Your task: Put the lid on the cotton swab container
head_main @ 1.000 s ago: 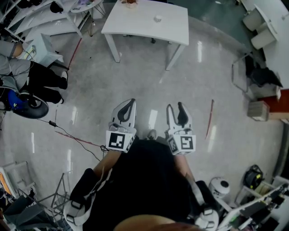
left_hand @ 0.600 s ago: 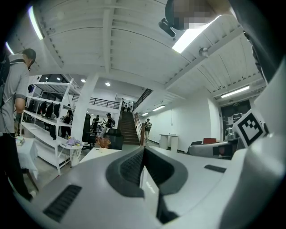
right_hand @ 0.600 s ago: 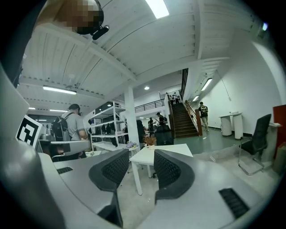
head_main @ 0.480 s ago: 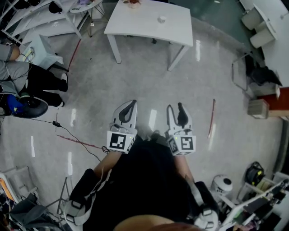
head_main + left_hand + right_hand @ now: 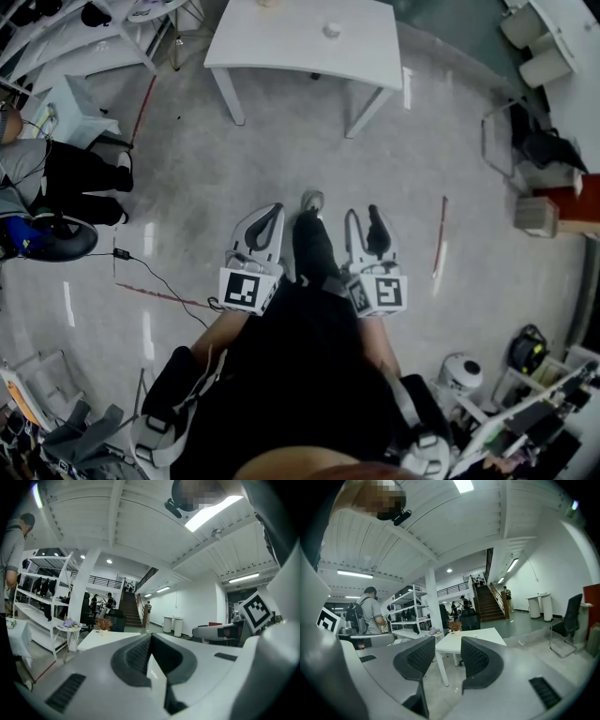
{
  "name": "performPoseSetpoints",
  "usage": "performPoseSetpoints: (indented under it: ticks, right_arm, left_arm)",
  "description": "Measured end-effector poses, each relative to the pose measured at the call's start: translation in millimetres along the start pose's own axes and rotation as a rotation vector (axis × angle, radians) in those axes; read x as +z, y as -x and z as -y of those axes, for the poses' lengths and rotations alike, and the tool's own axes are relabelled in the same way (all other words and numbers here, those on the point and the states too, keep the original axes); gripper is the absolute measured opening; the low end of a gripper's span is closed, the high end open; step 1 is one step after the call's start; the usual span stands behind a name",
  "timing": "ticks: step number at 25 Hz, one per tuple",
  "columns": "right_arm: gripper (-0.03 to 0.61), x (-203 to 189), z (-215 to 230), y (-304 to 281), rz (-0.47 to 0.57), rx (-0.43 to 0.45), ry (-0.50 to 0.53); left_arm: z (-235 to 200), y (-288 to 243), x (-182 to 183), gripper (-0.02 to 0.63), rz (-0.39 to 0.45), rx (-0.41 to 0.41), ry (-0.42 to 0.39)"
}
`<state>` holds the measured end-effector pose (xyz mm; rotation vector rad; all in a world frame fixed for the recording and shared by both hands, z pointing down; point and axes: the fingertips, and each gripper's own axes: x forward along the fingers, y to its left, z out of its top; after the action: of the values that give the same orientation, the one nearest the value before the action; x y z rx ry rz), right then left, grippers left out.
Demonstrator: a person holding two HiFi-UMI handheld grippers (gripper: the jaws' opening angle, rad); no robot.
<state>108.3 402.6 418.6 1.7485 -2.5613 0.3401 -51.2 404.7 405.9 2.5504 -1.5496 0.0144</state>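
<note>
A white table (image 5: 281,42) stands far ahead across the grey floor. A small white round object (image 5: 330,30) sits on it, too small to tell what it is. Both grippers are held level in front of me, well short of the table. My left gripper (image 5: 265,217) is shut with nothing between its jaws, as the left gripper view (image 5: 149,641) shows. My right gripper (image 5: 365,221) is open and empty; through its gap (image 5: 447,656) the table (image 5: 478,637) shows, with a small plant (image 5: 454,626) on it. My own shoe (image 5: 312,202) is between the two grippers.
A person sits at the left (image 5: 56,178) near white shelves (image 5: 84,37). A black cable (image 5: 150,281) and a red rod (image 5: 438,234) lie on the floor. A cardboard box (image 5: 536,216) and clutter line the right side. An office chair (image 5: 567,625) stands right of the table.
I have stepped forward: a leg and shoe now show between the grippers, and the floor and the seated person have slid back. Both grippers keep the same pose.
</note>
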Motion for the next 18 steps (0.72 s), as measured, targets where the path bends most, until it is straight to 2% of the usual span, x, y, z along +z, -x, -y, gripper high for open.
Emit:
performPoseSetpoints:
  ticks: [5, 13, 18]
  right_arm:
    - [0.156, 6.1, 33.0, -61.2, -0.015, 0.031, 0.022]
    - [0.156, 57.9, 94.9, -204.9, 0.004, 0.084, 0.052]
    - [0.156, 81.5, 131.8, -274.4, -0.003, 0.109, 0.047]
  left_arm:
    - [-14.2, -64.8, 3.8, 0.005, -0.002, -0.006, -0.001]
    - [-63.7, -208.3, 48.2, 0.005, 0.018, 0.012, -0.041]
    - [-84.9, -276.2, 66.6, 0.005, 0.004, 0.038, -0.040]
